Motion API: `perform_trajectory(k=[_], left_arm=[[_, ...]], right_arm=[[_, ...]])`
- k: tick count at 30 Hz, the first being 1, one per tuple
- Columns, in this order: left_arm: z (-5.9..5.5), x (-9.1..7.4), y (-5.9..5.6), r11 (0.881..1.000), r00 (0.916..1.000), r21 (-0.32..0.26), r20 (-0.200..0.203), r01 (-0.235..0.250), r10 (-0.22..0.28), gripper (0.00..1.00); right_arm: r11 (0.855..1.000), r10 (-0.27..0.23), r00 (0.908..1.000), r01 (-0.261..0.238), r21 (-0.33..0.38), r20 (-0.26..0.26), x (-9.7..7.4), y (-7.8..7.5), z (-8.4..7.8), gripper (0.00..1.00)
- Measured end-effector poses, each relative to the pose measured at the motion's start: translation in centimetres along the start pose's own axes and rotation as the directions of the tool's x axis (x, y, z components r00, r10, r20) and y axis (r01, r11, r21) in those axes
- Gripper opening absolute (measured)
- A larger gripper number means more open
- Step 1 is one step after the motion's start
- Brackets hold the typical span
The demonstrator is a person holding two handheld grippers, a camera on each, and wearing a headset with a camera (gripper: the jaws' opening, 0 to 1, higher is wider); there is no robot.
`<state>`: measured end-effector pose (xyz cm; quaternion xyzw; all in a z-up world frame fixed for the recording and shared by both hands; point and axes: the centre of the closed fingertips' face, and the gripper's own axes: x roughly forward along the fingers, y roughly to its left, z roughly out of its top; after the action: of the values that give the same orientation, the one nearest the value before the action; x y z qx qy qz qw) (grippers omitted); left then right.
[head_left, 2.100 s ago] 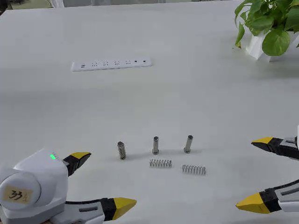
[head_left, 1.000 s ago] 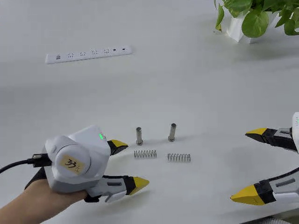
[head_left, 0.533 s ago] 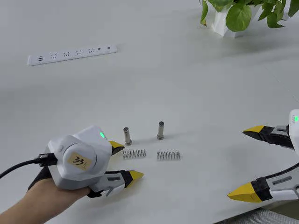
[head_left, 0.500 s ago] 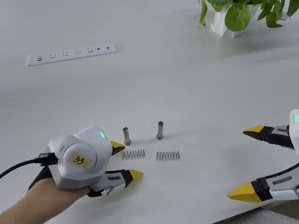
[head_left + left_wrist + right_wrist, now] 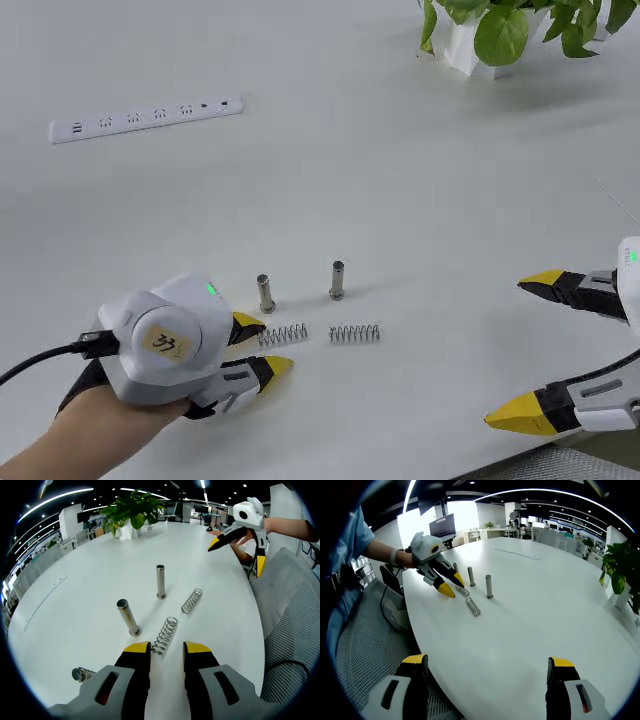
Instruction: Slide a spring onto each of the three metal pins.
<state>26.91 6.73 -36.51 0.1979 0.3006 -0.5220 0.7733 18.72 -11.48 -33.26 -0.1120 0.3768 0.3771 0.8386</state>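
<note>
3 steel pins: bare left pin (image 5: 265, 293), bare right pin (image 5: 337, 279), sprung pin (image 5: 82, 674). 2 loose steel coil springs flat on white tabletop (image 5: 400, 200): left spring (image 5: 283, 335), right spring (image 5: 355, 333). Left tongs (image 5: 262, 343) slightly spread at left spring's end, closer and narrower than before. Right tongs (image 5: 508, 350) wide apart.

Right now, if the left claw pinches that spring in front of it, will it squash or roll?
Lying on its side on the smooth table, the round spring would probably roll if nudged sideways. Its thin open coils look light and springy, so a hard pinch from the left gripper might squash or flick it.
</note>
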Motion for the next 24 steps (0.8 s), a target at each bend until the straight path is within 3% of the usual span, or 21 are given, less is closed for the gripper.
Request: perform_trajectory(k=[8,24], left_arm=[[-0.13,-0.2,-0.28,1.0,1.0,0.005,0.008,-0.003,0.003,0.12],[-0.42,-0.65,-0.36,1.0,0.9998,0.002,0.021,-0.007,0.007,0.1]], right_arm=[[1.0,0.006,1.0,-0.006,-0.006,-0.003,0.15,0.11,0.14,0.99],[0.999,0.017,0.9997,-0.018,-0.026,-0.018,0.46,0.14,0.14,0.98]])
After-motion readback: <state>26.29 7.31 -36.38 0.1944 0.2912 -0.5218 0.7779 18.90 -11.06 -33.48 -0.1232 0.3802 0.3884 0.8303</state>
